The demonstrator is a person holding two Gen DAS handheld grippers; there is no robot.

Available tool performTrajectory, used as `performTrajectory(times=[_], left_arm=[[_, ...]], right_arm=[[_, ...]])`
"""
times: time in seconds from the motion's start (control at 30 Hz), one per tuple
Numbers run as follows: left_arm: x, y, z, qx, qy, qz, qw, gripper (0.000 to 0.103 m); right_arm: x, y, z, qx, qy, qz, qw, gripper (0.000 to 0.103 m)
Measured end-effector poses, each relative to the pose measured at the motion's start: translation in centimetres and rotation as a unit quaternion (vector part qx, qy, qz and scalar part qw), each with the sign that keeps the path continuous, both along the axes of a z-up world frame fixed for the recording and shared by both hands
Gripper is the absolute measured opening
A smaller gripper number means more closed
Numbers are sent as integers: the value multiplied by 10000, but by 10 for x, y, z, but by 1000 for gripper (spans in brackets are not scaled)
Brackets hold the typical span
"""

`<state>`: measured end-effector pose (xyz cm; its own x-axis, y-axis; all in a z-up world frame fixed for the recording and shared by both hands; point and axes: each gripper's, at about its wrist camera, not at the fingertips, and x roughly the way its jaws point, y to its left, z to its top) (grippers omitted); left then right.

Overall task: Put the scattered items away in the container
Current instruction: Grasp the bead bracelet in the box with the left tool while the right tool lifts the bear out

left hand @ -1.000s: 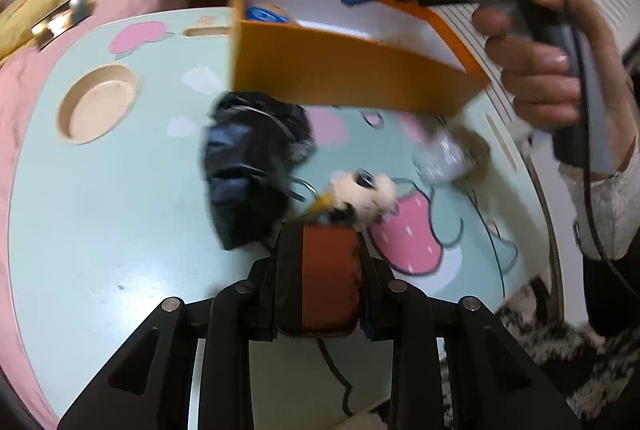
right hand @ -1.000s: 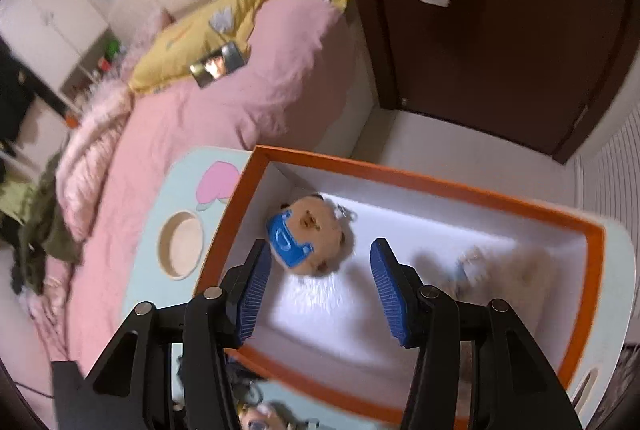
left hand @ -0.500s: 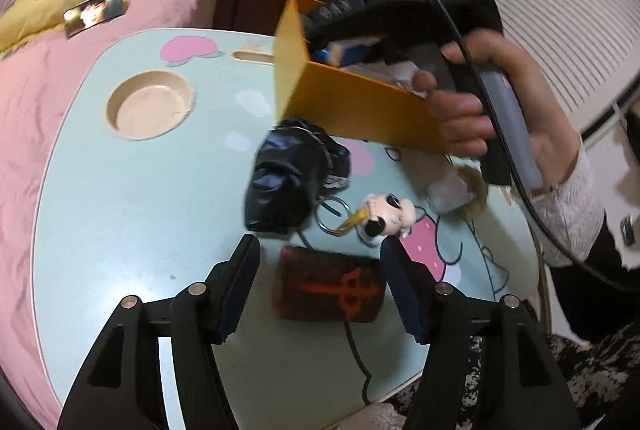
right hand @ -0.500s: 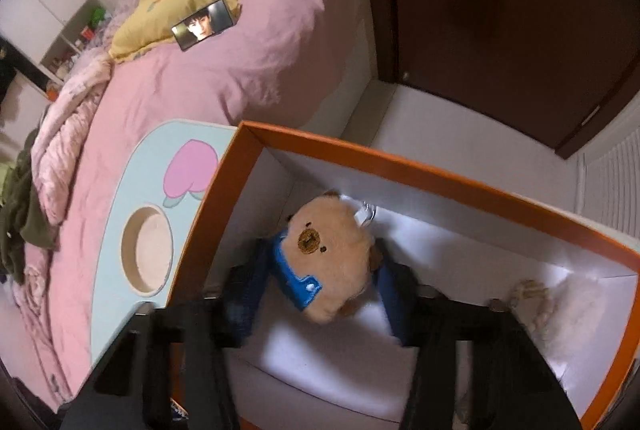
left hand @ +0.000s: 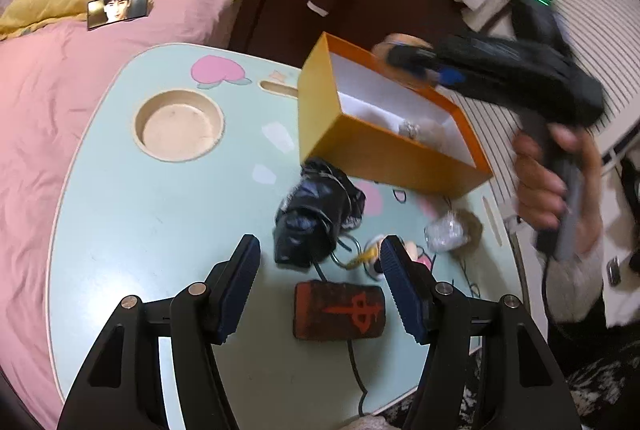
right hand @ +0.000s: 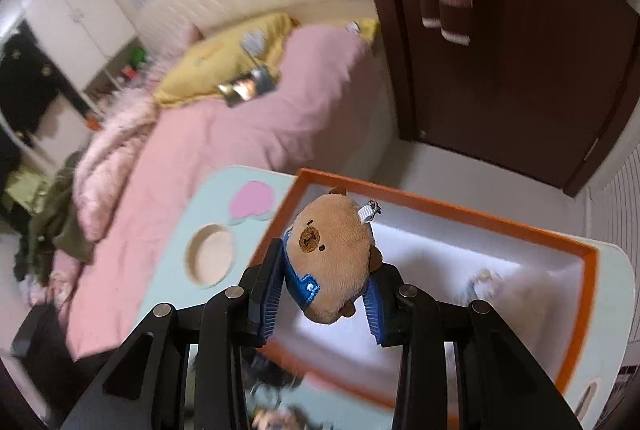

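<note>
Starting at the orange cardboard box [left hand: 384, 149], white inside, standing open at the far right part of the pale green tabletop [left hand: 120, 230]. Seeing only one thing lying inside it, a pale fluffy charm with a metal clip [right hand: 492, 282], in the right end.

Holding above the left end of the box with the right hand-held gripper [right hand: 328, 258]: a brown plush capybara with a blue collar [right hand: 336, 230], jaws closing, both pads pressing on its sides. Not touching the box floor, as far as can be seen.

Hovering with the left hand-held gripper [left hand: 320, 244] over the loose things, jaws apart and holding nothing.

Judging the task as partly done, perhaps near one third: one item in the box, one in the grip over it, four waiting on the tabletop.

Counting now:
- one box;
- two hand-held grippers;
- one black crumpled shiny pouch [left hand: 312, 218], just in front of the box;
- one brown rectangular plush block with a red character [left hand: 340, 312], nearest to the left gripper;
- one small cream figure on a keyring [left hand: 374, 254], partly hidden behind a finger;
- one silvery crumpled bundle [left hand: 446, 232], near the right edge.
</note>
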<state>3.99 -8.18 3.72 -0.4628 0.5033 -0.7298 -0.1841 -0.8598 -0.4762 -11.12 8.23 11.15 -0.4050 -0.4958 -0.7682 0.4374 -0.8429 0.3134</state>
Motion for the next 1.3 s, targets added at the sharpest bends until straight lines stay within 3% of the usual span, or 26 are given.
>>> performTrajectory(times=[0.1, 0.2, 0.3, 0.43, 0.6, 0.73, 0.83, 0.97, 1.0, 1.03, 1.13, 1.3], left_arm=[[-4, -6, 2, -38, 33, 137, 9999, 63], [-9, -13, 2, 7, 6, 301, 9995, 63], [-16, -19, -1, 25, -79, 575, 9983, 63], [-28, -19, 2, 132, -140, 632, 9978, 63], [-45, 0, 29, 88, 160, 304, 9994, 63], [-66, 32, 56, 15, 411, -94, 9991, 63], [-84, 65, 74, -96, 506, -583, 9970, 63], [-116, 129, 77, -927, 499, -1334, 9855, 63], [-125, 146, 73, -1112, 456, -1515, 9811, 61], [-134, 159, 67, -1241, 320, -1636, 9782, 54], [-161, 195, 39, -1369, -378, -1913, 9712, 37], [-175, 225, 4, -1507, -840, -2025, 9640, 37]], right_arm=[[32, 14, 11, -35, 117, 220, 9997, 35], [64, 25, 5, 2, -59, 437, 9990, 35], [89, 32, -16, -40, -342, 523, 9980, 35], [99, 39, -51, -81, -648, 211, 9976, 38], [102, 51, -72, -352, -790, -163, 9961, 41], [105, 68, -62, -656, -576, -370, 9955, 62], [104, 79, -52, -803, -370, -555, 9945, 64], [102, 98, -47, -967, -319, -817, 9914, 64], [101, 102, -46, -1009, -335, -874, 9905, 64], [100, 105, -47, -1041, -348, -929, 9896, 64], [102, 113, -49, -1058, -378, -1052, 9881, 64], [105, 126, -56, -1143, -484, -1192, 9851, 64]])
